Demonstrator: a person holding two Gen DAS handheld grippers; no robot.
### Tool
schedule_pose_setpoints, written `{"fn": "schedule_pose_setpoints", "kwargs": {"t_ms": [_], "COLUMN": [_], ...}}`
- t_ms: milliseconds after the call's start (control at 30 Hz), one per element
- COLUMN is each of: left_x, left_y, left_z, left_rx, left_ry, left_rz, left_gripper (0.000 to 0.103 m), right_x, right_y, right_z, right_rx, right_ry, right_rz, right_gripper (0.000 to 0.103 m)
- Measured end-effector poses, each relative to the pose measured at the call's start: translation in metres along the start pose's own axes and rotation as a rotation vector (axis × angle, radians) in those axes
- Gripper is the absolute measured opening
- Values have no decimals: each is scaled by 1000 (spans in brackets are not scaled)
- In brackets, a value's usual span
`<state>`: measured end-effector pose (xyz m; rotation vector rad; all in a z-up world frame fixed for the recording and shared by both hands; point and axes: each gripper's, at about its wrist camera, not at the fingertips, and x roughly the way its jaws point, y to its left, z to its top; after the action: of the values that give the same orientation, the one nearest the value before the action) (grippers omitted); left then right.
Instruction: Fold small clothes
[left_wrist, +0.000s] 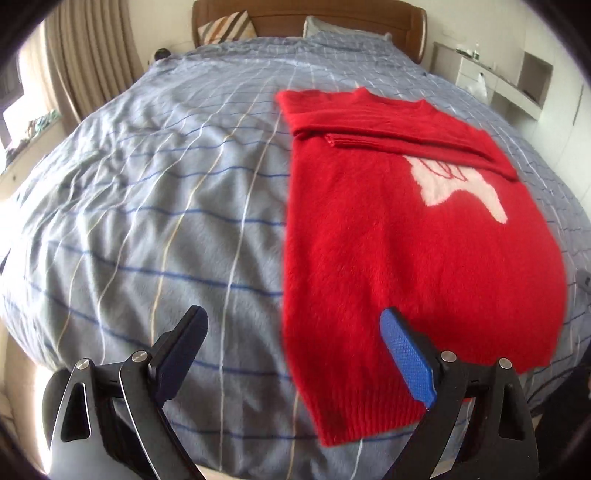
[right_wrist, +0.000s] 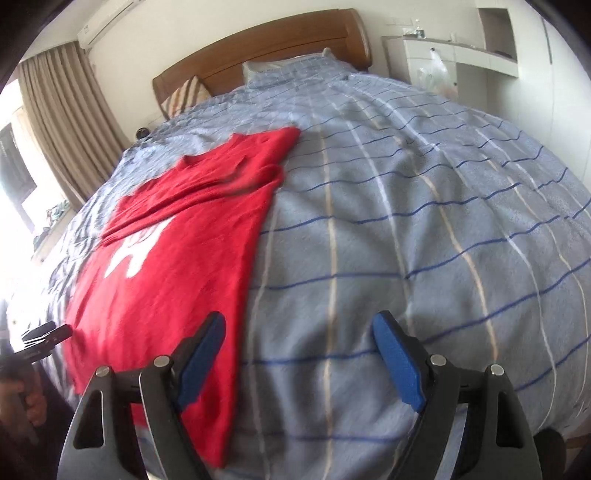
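A red knitted sweater (left_wrist: 388, 258) with a white motif lies flat on the blue-grey checked bed cover (left_wrist: 147, 206), hem toward me and both sleeves folded across the chest. My left gripper (left_wrist: 291, 317) hovers open over the sweater's lower left edge, one pad (left_wrist: 406, 358) above the red knit and the other above the cover, gripping nothing. In the right wrist view the sweater (right_wrist: 177, 266) lies to the left. My right gripper (right_wrist: 299, 319) is open at the sweater's right edge and holds nothing. The left gripper (right_wrist: 44, 338) shows at the far left, held by a hand (right_wrist: 29, 402).
A wooden headboard (right_wrist: 280, 44) with a striped cushion (right_wrist: 184, 94) and a pillow (right_wrist: 291, 66) closes the far end of the bed. Beige curtains (right_wrist: 62, 122) hang on the left. White shelving (right_wrist: 472, 62) stands on the right. Bare cover (right_wrist: 424, 229) spreads right of the sweater.
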<state>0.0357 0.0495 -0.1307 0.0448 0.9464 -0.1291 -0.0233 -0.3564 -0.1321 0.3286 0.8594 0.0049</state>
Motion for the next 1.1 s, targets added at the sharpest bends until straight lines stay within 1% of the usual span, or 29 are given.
{"fn": "schedule_pose_setpoints", "kwargs": {"t_ms": [67,133,167,200,233,267,333,367,400,433,467,500,533,633,700,767,833,933,1100], "left_x": [4,11,14,17,19,18,19,21,24,27,29,31,29,24,27,34,40,42,42], "left_y": [7,12,12,14,14,14,9,6,2,-1,-1,-1,0,0,-2,-5,-10,-14,-8], "left_z": [-12,-24,-29,-35,-37,-39,-38,-39,-40,-42,-42,-42,-42,-43,-42,-41,-39,-38,-39], "left_rx": [-15,-40,-51,-62,-70,-75,-68,-54,-39,-27,-23,-23,-20,-6,5,12,18,23,0], "left_ry": [54,108,126,143,152,150,147,148,156,169,185,201,196,196,204,215,217,214,213], "left_rz": [-8,-29,-42,-53,-59,-65,-89,-98,-105,-123,-156,-176,-163,-137,-124,-105,-92,-88,-102], "left_gripper": [95,86,80,77,77,73,64,56,44,35,7,3,3,2,1,1,1,2,2], "right_x": [-8,-9,-6,-3,1,6,16,25,35,45,51,50,47,29,20,22,34,46,46], "right_y": [10,15,17,20,23,25,27,27,27,26,25,24,24,26,19,10,4,8,9], "right_z": [-13,-27,-34,-40,-44,-47,-50,-51,-53,-55,-56,-58,-57,-54,-54,-54,-54,-53,-52], "right_rx": [1,33,49,53,50,46,50,60,72,83,88,101,101,42,49,64,100,87,82], "right_ry": [74,167,215,255,288,310,320,342,368,393,410,410,403,391,392,392,401,401,399], "right_rz": [82,149,183,211,229,231,219,225,233,232,221,222,223,132,87,58,60,41,38], "right_gripper": [81,79,77,71,65,64,61,58,44,10,5,4,4,4,3,3,3,3,3]}}
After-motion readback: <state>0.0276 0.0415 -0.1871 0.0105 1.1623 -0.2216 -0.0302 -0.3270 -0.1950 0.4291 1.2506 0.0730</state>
